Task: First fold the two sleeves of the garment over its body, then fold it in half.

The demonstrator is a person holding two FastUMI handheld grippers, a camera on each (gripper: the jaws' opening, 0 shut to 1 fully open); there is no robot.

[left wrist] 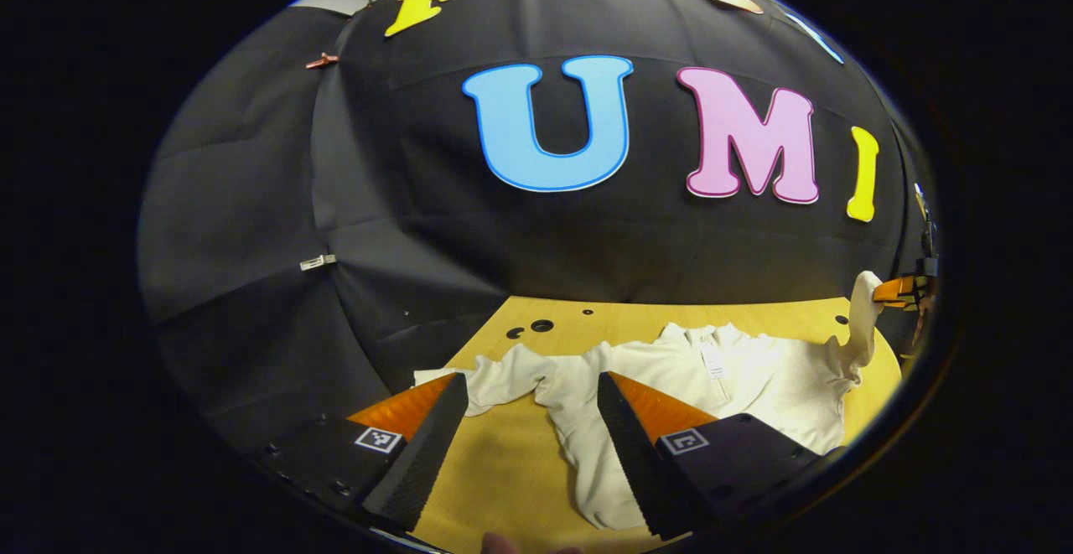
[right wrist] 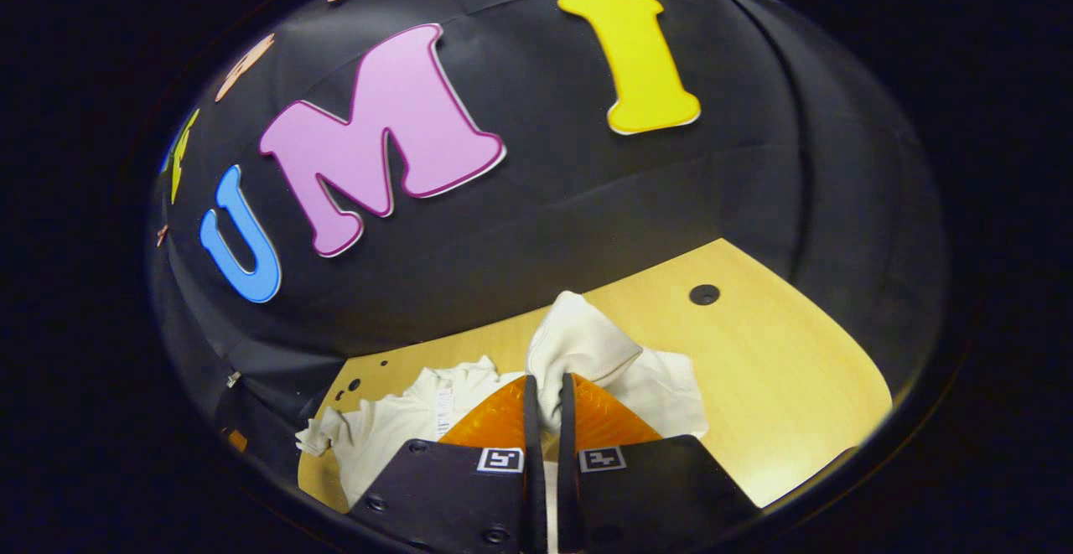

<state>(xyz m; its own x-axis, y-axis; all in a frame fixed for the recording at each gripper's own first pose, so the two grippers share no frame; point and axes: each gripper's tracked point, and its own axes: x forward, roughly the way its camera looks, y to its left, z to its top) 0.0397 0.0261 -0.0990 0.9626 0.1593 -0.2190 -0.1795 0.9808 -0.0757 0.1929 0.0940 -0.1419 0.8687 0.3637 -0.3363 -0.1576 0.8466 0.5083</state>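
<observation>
Right claw (right wrist: 545, 386) clamped on a lifted sleeve (right wrist: 578, 344) of the white garment (left wrist: 721, 378); left claw (left wrist: 532, 407) spread apart, hovering low above the table (left wrist: 503, 462)

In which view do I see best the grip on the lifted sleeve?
The right gripper view: the right gripper is shut on the sleeve, cloth pinched between its fingers. The left gripper view shows that sleeve small, raised at the edge.
</observation>
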